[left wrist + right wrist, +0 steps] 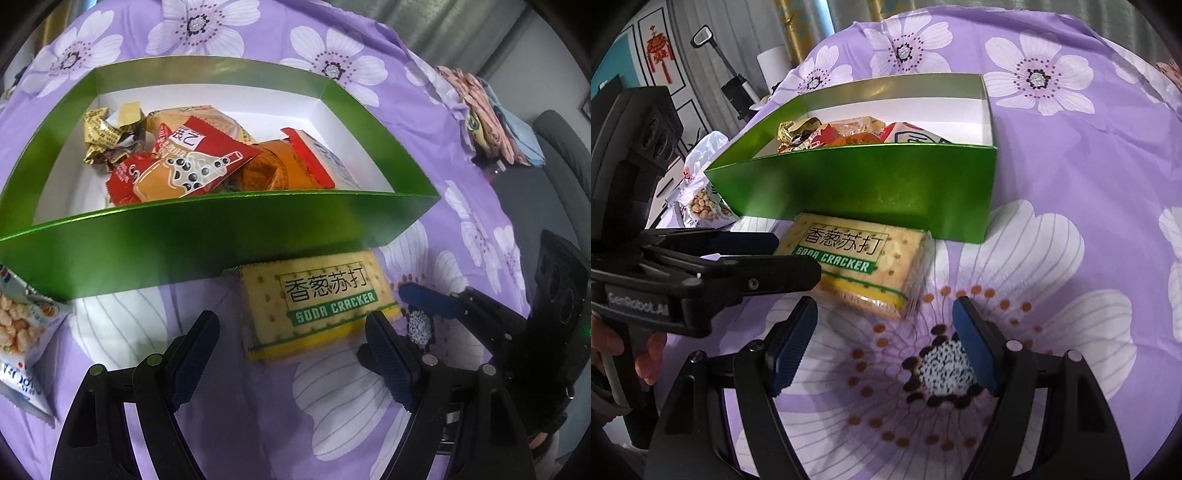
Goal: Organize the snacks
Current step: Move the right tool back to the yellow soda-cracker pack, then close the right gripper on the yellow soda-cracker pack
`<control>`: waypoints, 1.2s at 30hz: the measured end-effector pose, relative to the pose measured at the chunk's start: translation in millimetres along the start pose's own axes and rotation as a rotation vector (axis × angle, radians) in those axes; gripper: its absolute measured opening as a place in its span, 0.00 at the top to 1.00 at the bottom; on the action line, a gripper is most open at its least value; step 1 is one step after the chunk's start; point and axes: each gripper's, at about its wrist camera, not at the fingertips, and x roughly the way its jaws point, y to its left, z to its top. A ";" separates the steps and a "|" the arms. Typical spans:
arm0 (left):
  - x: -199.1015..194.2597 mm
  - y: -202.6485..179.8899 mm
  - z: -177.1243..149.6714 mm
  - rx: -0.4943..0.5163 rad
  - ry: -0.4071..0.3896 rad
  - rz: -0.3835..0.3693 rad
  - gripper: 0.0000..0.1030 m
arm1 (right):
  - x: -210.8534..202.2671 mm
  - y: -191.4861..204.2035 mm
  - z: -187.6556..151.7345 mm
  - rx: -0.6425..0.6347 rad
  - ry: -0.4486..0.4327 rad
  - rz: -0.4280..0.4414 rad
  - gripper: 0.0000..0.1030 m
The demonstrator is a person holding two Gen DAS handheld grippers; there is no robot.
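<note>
A yellow soda cracker pack [317, 302] [857, 258] lies flat on the purple flowered cloth, against the near wall of a green box [207, 236] [868, 192]. Several wrapped snacks, among them a red milk-tea packet [184, 166], lie inside the box. My left gripper [291, 354] [786, 254] is open just above the cloth; the pack's near end lies between its fingertips and the pads stand clear of it. My right gripper [886, 343] is open over a big flower, nothing between its fingers, just right of the pack. One of its blue fingertips [424, 299] shows beside the pack.
A bag of puffed snacks [22, 325] [705, 210] lies on the cloth left of the box. Folded cloths [491, 118] sit at the far right edge. A person's hand [646, 354] holds the left gripper's handle. Room furniture stands beyond the table on the left.
</note>
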 end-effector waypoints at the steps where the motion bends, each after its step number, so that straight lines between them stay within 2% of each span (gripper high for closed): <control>1: 0.8 -0.3 0.7 0.003 0.001 -0.002 0.21 | 1.2 1.3 1.3 -0.006 0.002 -0.001 0.25; 5: 3.6 -1.2 2.6 0.008 0.004 -0.028 0.21 | 6.4 5.7 5.3 -0.040 0.011 0.013 0.28; 7: 4.4 -2.0 2.7 0.016 0.002 -0.034 0.21 | 7.3 7.7 7.5 -0.053 0.011 0.027 0.39; 12: 4.9 -0.3 2.3 0.016 0.000 -0.057 0.28 | 8.0 11.5 7.3 -0.071 0.013 0.024 0.47; 15: 3.3 0.7 0.4 0.020 -0.006 -0.043 0.36 | 6.8 13.6 6.5 -0.076 0.010 0.017 0.48; 19: -1.0 5.7 -2.2 0.009 -0.009 -0.045 0.41 | 4.3 17.4 3.6 -0.076 0.001 0.013 0.51; 27: -11.4 0.3 -6.5 0.021 -0.021 -0.032 0.41 | -6.8 24.0 -4.2 -0.049 -0.028 0.019 0.52; 36: -32.5 -21.2 -11.1 0.091 -0.061 -0.012 0.41 | -31.8 31.6 -12.8 -0.011 -0.073 0.017 0.52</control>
